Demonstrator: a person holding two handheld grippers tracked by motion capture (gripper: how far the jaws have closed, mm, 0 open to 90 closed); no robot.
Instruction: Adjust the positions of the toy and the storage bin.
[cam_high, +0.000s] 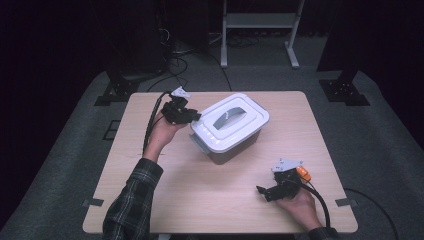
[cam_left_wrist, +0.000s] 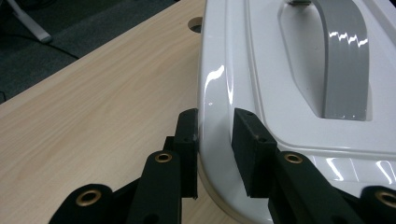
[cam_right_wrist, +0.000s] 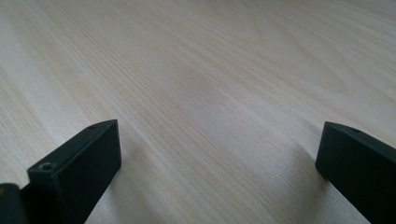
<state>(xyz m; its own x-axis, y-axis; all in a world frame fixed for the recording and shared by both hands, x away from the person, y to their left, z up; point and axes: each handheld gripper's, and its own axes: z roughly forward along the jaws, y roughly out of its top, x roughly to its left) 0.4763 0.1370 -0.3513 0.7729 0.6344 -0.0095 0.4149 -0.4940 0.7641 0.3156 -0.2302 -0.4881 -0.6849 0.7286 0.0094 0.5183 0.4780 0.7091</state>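
My left forearm, in a plaid sleeve, reaches forward and up the left side of the table, the hand wrapped under the left gripper, whose jaws are pinched tight across the rim of the white lid, one jaw outside the edge and one on top. My right hand sits low at the near right, holding the right gripper level just above the tabletop and pointing left. Its jaws are spread wide with nothing between them.
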